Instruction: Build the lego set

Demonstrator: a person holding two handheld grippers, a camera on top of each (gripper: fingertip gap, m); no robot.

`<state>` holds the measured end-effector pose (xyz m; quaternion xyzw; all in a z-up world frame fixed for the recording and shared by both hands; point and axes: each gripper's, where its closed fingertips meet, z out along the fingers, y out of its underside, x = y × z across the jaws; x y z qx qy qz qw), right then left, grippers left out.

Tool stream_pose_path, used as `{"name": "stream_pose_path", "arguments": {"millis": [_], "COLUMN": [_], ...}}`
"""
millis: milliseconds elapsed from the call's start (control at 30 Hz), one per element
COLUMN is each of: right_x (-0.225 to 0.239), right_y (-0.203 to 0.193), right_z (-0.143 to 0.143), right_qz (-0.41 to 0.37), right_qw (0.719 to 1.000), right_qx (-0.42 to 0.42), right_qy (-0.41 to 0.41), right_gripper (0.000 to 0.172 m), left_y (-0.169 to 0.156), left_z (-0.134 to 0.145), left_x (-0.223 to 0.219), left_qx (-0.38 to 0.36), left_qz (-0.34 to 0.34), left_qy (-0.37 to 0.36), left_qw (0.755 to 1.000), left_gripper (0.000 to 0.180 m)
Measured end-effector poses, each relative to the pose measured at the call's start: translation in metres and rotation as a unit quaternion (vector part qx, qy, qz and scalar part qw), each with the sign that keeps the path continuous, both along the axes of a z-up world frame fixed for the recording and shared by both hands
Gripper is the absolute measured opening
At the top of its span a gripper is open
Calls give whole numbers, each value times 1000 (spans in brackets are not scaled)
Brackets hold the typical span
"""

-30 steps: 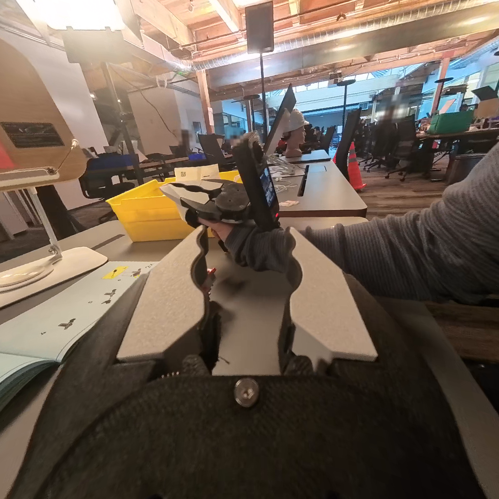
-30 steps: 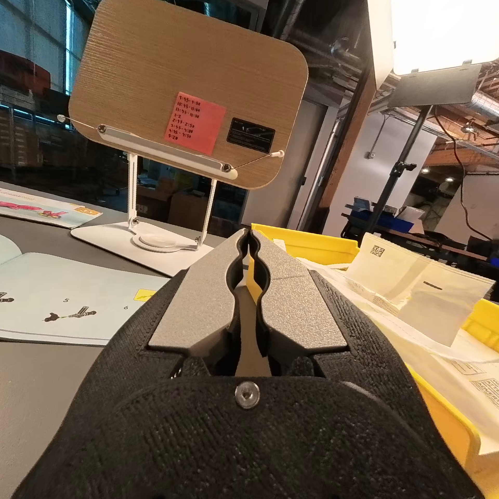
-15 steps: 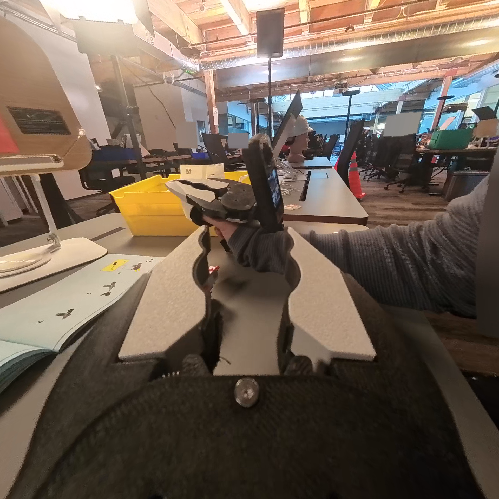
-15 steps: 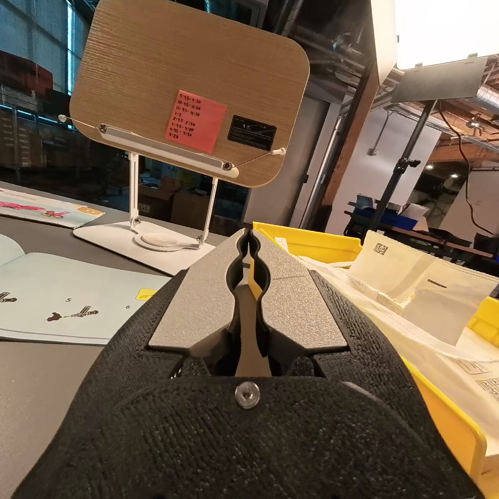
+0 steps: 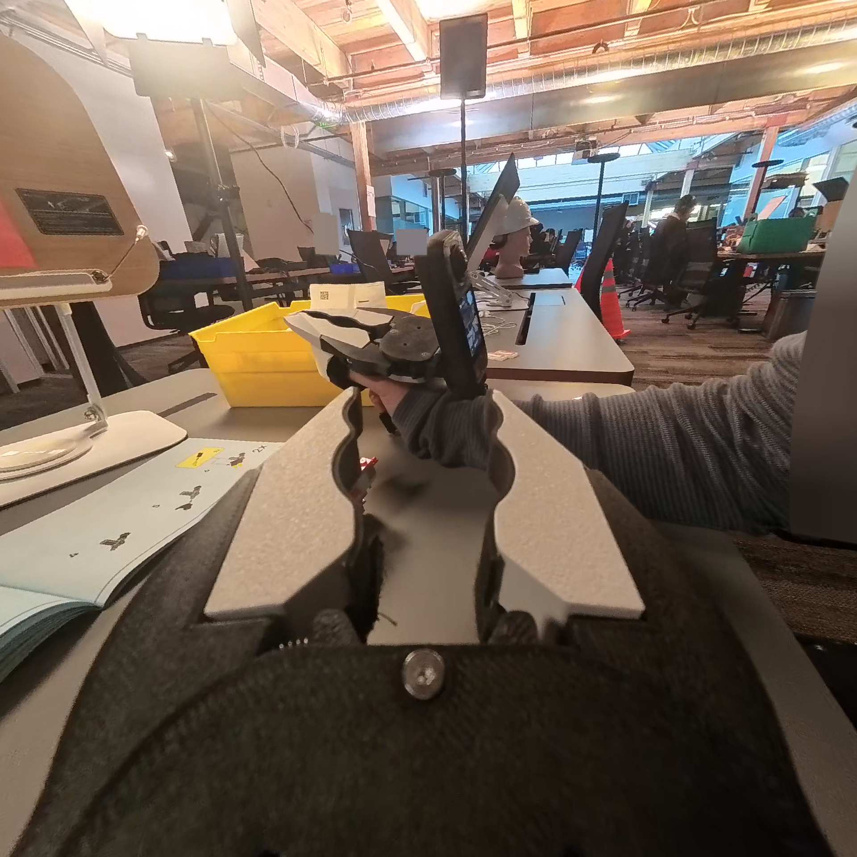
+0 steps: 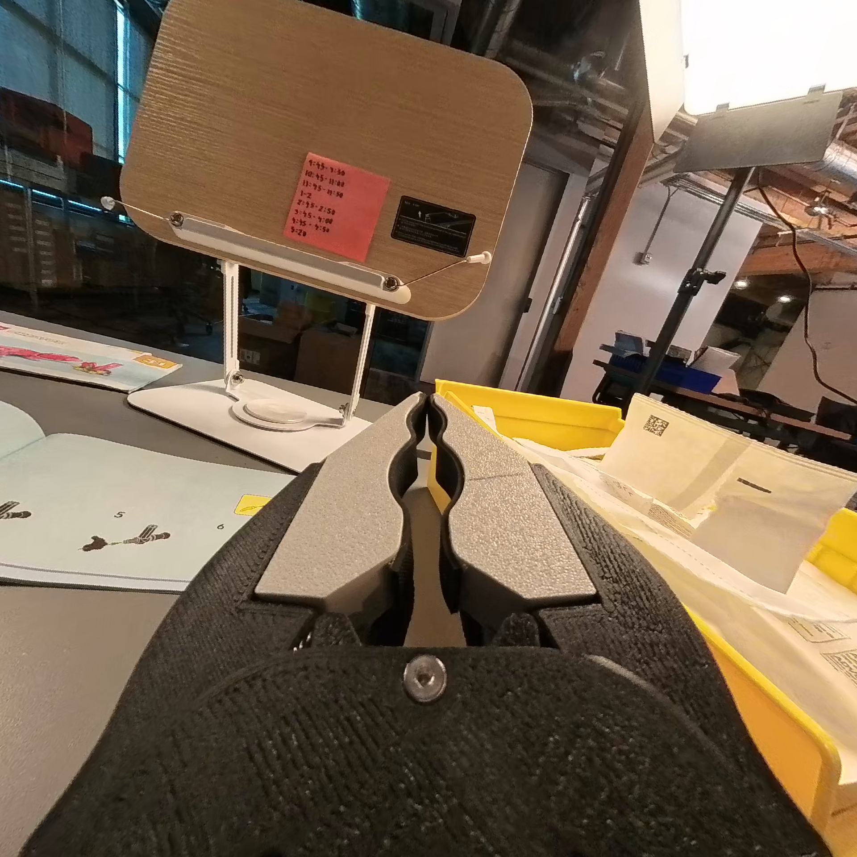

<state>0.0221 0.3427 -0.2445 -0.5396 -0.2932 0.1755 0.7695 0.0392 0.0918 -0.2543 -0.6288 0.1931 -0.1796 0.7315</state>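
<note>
Left wrist view looks along the left gripper (image 5: 424, 403), whose jaws stand wide apart over the grey tabletop (image 5: 417, 519). A small red and grey piece (image 5: 366, 473) lies on the tabletop just beside the inner face of the left finger (image 5: 297, 519); whether it touches the pad cannot be told, and the other pad is well clear of it. Beyond, a hand (image 5: 389, 394) in a grey ribbed sleeve (image 5: 649, 454) carries the right gripper (image 5: 301, 324) above the near edge of the yellow bin (image 5: 259, 357), its fingers together.

Right wrist view alone shows the right gripper (image 6: 426, 399) from behind, fingertips meeting on nothing, and the white paper bags (image 6: 695, 468) filling the bin (image 6: 533, 417). It also shows the wooden book stand (image 6: 324, 153) whole, with a pink note (image 6: 336, 206) on it, and the open instruction booklet (image 6: 116, 510).

Compared with a second ago, the left jaws look slightly narrower, the red piece keeps its place beside the left finger, and the right gripper remains closed.
</note>
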Motion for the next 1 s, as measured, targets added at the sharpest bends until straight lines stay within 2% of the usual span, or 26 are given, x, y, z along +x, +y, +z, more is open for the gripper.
{"name": "stream_pose_path", "arguments": {"millis": [933, 1000], "right_x": [-1, -1], "right_y": [0, 0], "right_z": [-1, -1], "right_qz": [3, 3], "right_qw": [1000, 1000], "right_qx": [-1, -1], "right_qy": [-2, -2], "right_gripper": [0, 0], "left_y": [-1, -2], "left_z": [2, 3], "left_x": [-1, -2], "left_qx": [6, 8], "left_qz": [3, 4], "left_qy": [0, -1], "left_qw": [1000, 1000], "left_gripper": [47, 42]}}
